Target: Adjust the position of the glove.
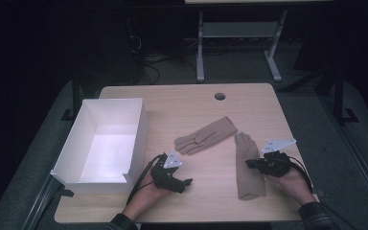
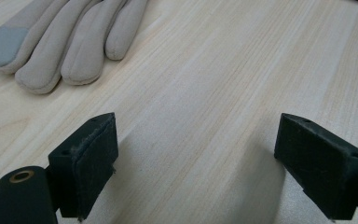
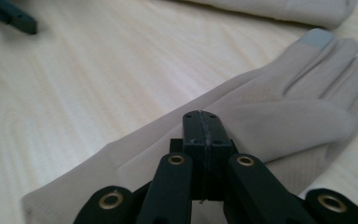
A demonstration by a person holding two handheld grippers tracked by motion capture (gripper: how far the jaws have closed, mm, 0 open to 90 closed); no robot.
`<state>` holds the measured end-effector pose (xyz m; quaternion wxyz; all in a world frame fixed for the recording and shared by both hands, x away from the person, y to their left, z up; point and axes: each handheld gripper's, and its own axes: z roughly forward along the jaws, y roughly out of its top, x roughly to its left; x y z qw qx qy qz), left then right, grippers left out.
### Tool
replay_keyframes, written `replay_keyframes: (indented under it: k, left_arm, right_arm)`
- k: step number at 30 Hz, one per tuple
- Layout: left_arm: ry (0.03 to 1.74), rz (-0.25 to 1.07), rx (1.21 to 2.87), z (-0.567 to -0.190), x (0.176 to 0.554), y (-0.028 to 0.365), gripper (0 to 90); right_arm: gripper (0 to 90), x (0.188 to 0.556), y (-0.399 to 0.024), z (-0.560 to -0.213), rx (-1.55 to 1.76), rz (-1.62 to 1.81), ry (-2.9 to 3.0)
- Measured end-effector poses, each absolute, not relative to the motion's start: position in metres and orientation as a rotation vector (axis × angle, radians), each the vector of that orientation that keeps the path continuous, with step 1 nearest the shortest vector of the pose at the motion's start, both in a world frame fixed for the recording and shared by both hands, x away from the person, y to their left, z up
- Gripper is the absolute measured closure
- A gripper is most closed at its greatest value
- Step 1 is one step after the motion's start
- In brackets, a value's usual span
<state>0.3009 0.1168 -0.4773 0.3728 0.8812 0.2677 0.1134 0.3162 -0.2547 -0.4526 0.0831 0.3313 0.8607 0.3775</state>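
The near glove (image 1: 249, 170) lies flat at about 5 o'clock on the tabletop (image 1: 191, 103), its cuff toward the person and its fingers toward 12 o'clock. The right tool (image 1: 250, 163) sits over the glove's middle, coming in from 3 o'clock; in the right gripper view its jaws are pressed together with no gap, right above the glove's (image 3: 270, 116) palm (whether any fabric is pinched between them I cannot tell). The second glove (image 1: 205, 136) lies near the centre of the tabletop, at 10 o'clock from the first, just apart from it. The left tool (image 1: 186, 184) is at 6 o'clock, jaws spread wide over bare wood, with that second glove's fingertips (image 2: 51, 51) ahead of it. A white box (image 1: 141, 127) stands at 9 o'clock.
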Motion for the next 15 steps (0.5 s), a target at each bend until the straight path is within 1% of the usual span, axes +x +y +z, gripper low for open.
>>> replay_keyframes:
  k: [4,5,15]
  left_arm:
    - [0.685,0.292,2.258,-0.477,0.301,0.117,12.8]
    - [0.685,0.292,2.257,-0.477,0.301,0.117,12.8]
    - [0.686,0.293,2.257,-0.478,0.301,0.117,12.8]
  right_arm:
    - [90.0,0.324,-0.250,-0.465,0.982,1.036,2.615]
    - [90.0,0.323,-0.250,-0.467,0.995,1.066,2.619]
    - [90.0,0.315,-0.250,-0.467,0.972,1.078,2.650]
